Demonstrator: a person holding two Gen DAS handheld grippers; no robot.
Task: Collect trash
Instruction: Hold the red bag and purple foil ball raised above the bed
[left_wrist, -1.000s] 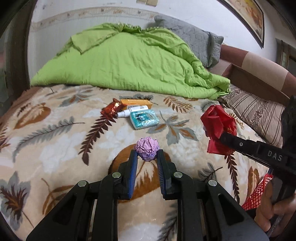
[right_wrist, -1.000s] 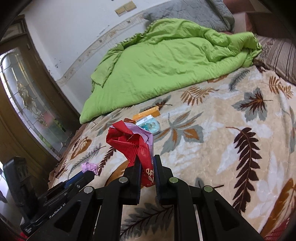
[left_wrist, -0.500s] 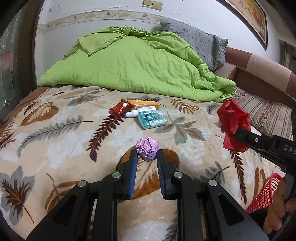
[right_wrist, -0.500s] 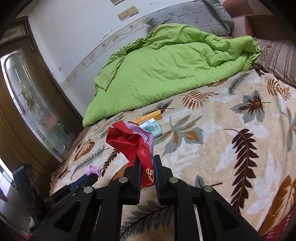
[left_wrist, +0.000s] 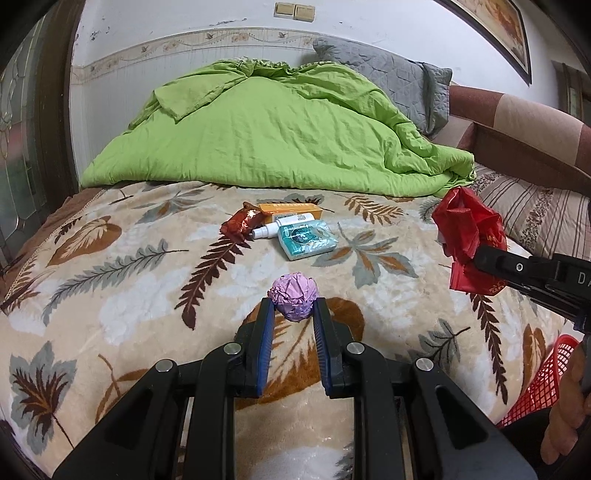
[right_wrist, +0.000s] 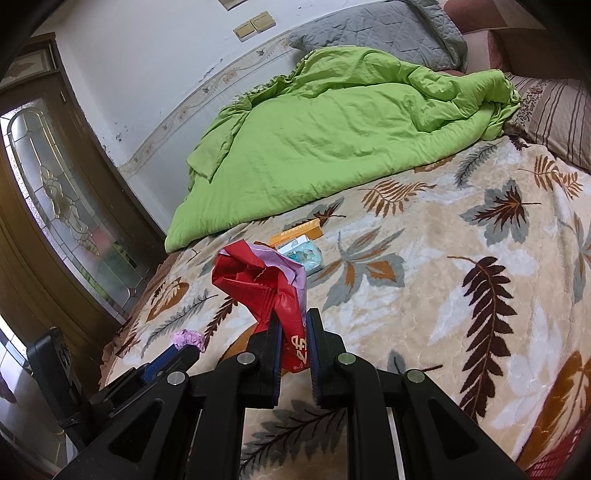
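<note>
My left gripper (left_wrist: 293, 308) is shut on a crumpled purple paper ball (left_wrist: 293, 295), held above the leaf-patterned blanket (left_wrist: 110, 280). In the right wrist view the same ball (right_wrist: 188, 339) shows at the tip of the left gripper, low on the left. My right gripper (right_wrist: 291, 326) is shut on a crumpled red plastic wrapper (right_wrist: 264, 284) with a pale purple lining. In the left wrist view that wrapper (left_wrist: 467, 236) hangs at the right, clamped in the black jaws. On the blanket farther back lie a brown shiny wrapper (left_wrist: 242, 221), an orange box (left_wrist: 290, 211), a small white spray bottle (left_wrist: 280, 226) and a teal tissue pack (left_wrist: 308, 239).
A green quilt (left_wrist: 273, 136) is heaped across the far side of the bed, with a grey pillow (left_wrist: 388, 81) and a striped pillow (left_wrist: 535, 214) behind and to the right. A red mesh basket (left_wrist: 543, 380) sits at the lower right by a hand (left_wrist: 565, 417). A glass-panelled wooden door (right_wrist: 55, 206) stands left.
The left wrist view has tilted up a little, showing more wall; the right gripper with the red wrapper sits farther right in it. Both grips are unchanged.
</note>
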